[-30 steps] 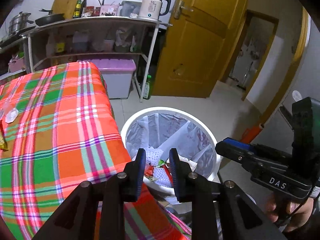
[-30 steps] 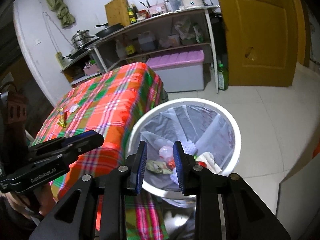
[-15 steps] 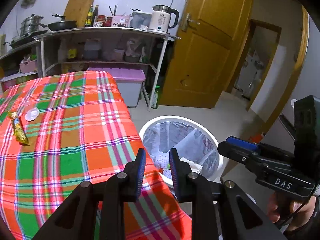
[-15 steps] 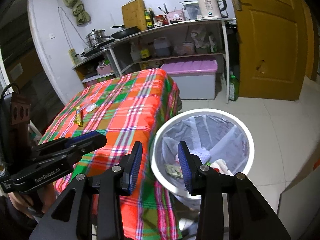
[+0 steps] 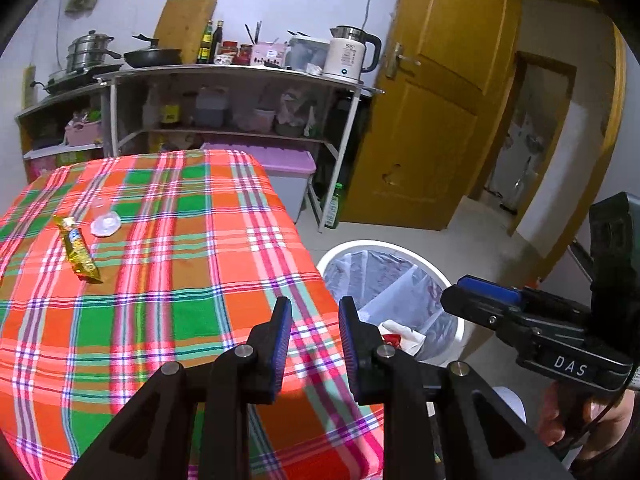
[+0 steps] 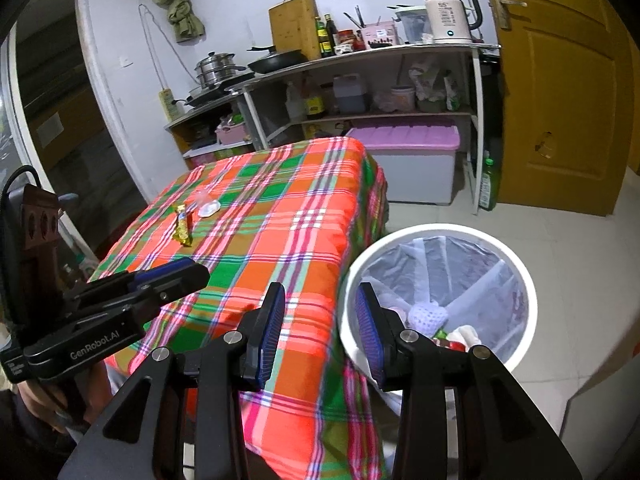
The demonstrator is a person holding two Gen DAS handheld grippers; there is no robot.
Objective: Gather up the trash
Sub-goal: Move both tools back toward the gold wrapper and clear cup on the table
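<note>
wrapper (image 5: 78, 250): lies flat on the far left of the table, well apart from both grippers; a second ago only its edge shows at the left wrist view's border, now it is fully in view.
clear lid (image 5: 105, 225): a small see-through piece, possibly a cup lid, just beside the wrapper's far end; it too waits for pickup.
table (image 5: 168, 320): the plaid cloth now fills most of the left wrist view, where a second ago the bin sat dead ahead.
left gripper (image 5: 314, 346): jaws stand slightly apart with nothing between them; the gap is unchanged. It now hangs over the table's near right corner instead of over the bin.
right gripper (image 6: 320, 334): jaws have just been opening, and nothing is between them; the load seems already dropped. It straddles the gap between the table edge and the bin rim.
bin (image 6: 520, 280): on the floor touching the table's right side, lined with a clear bag, trash already heaped at the bottom. It has slid from the centre of both views toward the right.
meaning: both grippers have swung away from the bin, back toward the table, empty. The dropping step looks finished; the wrapper and the clear lid are what remain, and the next reach likely goes far left across the cloth.
</note>
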